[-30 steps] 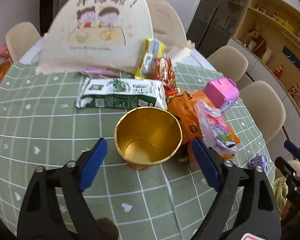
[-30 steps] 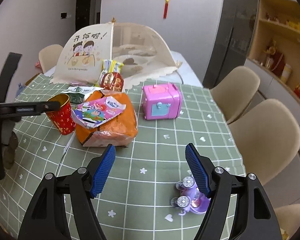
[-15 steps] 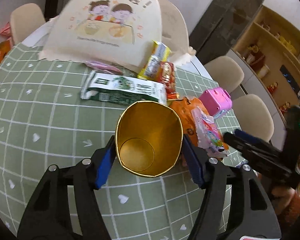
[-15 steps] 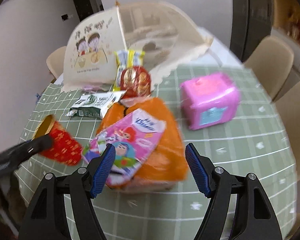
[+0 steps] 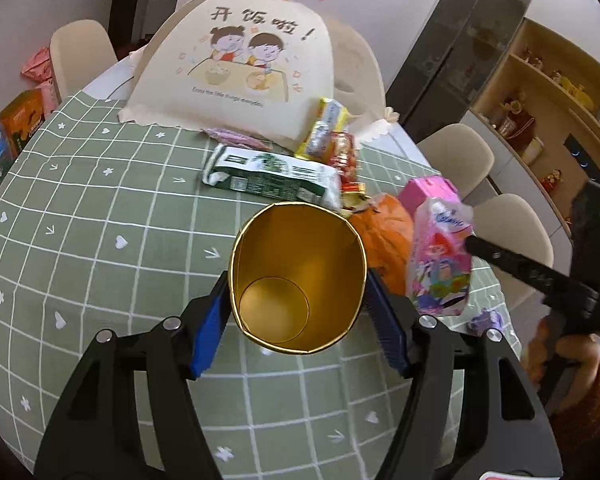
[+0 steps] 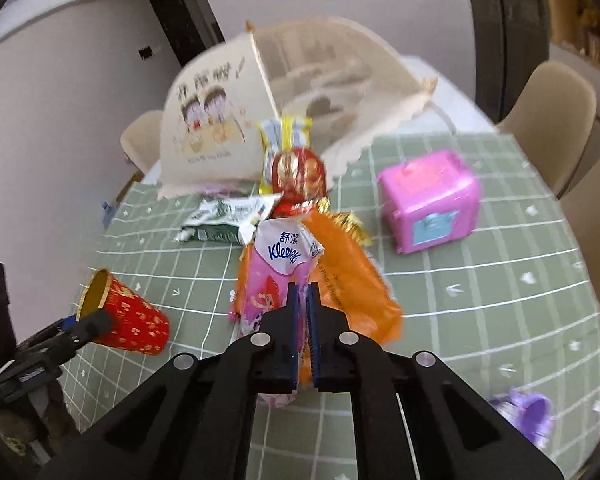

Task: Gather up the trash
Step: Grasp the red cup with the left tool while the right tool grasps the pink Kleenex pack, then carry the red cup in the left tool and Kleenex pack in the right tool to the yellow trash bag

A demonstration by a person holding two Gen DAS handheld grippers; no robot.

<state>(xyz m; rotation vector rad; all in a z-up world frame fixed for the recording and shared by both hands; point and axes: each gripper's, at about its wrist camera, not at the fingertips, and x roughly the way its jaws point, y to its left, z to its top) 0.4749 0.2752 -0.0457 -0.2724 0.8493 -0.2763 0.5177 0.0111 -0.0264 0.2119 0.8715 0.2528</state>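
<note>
The left gripper clamps its fingers on the red paper cup — gold inside, mouth toward the camera — above the green checked counter. The right gripper has just snapped its fingers onto the pink tissue pack (over an orange bag).

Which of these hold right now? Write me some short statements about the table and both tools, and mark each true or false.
1. The left tool grips the red paper cup by its sides. True.
2. The cup holds trash. False: its gold inside is empty.
3. The right tool is shut on the pink Kleenex tissue pack. True.
4. The pink toy box is inside the mesh food cover. False: it stands apart on the green checked tablecloth.
5. The green-and-white wrapper is clamped. False: it lies loose.
</note>
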